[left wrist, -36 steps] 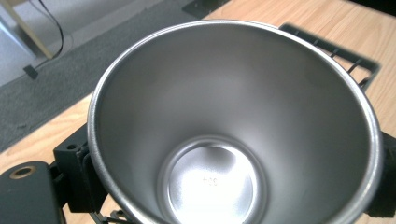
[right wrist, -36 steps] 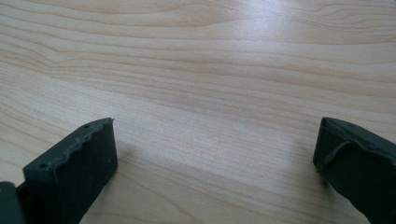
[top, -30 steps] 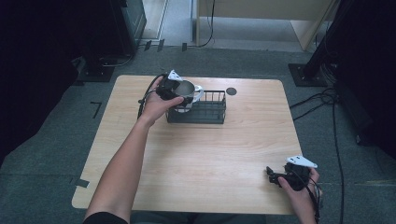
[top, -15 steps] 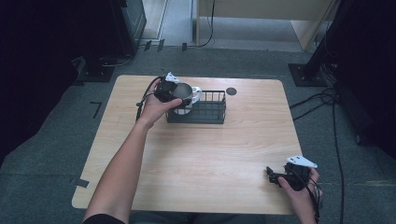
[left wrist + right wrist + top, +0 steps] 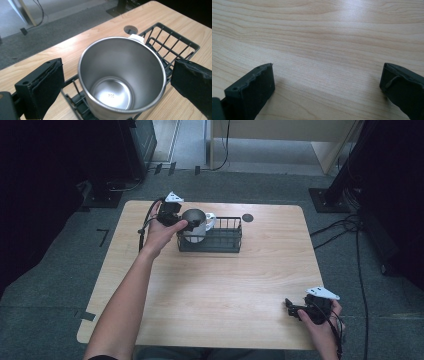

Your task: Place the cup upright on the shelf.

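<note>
Backing slightly toward nine o'clock, the left gripper (image 5: pixel 117 82) stood spread around the steel mug (image 5: pixel 122 75) in the wire basket (image 5: pixel 175 45), where a careless closing could have tipped it.

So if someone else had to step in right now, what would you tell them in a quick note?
Left tongs: open, jaws standing wide on either side of the steel mug, no contact visible.
Right tongs: open, holding nothing, low over the near right corner of the table.
Mug: upright at the left end of the black wire basket, white handle pointing away from the left tongs; whether it rests on the basket floor cannot be told.
Done: mug is in the basket.
Left: probably just draw the left tongs away without tipping the mug.
</note>
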`<action>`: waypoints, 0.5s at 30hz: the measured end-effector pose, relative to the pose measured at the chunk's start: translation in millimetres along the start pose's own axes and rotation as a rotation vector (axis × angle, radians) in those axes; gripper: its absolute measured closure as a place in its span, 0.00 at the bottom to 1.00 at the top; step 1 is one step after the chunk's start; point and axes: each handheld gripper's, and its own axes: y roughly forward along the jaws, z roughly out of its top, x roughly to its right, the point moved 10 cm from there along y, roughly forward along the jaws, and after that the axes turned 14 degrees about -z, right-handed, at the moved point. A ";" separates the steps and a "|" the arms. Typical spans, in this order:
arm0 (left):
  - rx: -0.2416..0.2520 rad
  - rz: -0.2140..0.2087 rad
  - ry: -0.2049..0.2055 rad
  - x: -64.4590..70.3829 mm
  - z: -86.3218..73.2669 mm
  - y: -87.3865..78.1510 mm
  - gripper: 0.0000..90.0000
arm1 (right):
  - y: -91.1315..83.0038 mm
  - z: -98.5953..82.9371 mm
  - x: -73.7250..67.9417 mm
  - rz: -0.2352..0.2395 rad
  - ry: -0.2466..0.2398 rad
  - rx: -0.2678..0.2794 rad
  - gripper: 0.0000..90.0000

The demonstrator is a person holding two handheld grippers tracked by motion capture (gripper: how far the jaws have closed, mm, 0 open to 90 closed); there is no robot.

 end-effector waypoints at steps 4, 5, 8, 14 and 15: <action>0.000 0.014 -0.006 0.4 -10.1 -11.6 0.00 | 0.0 0.0 0.0 0.000 0.000 0.000 0.00; 0.000 0.014 -0.006 0.4 -10.1 -11.6 0.00 | 0.0 0.0 0.0 0.000 0.000 0.000 0.00; 0.016 0.011 -0.017 1.4 -16.0 -19.0 0.00 | 0.0 0.0 0.0 0.000 0.000 0.000 0.00; 0.026 0.023 -0.020 4.3 -29.5 -33.0 0.00 | 0.0 0.0 0.0 0.000 0.000 0.000 0.00; 0.027 0.021 -0.023 5.8 -32.7 -35.1 0.00 | 0.0 0.0 0.0 -0.001 0.000 0.000 0.00</action>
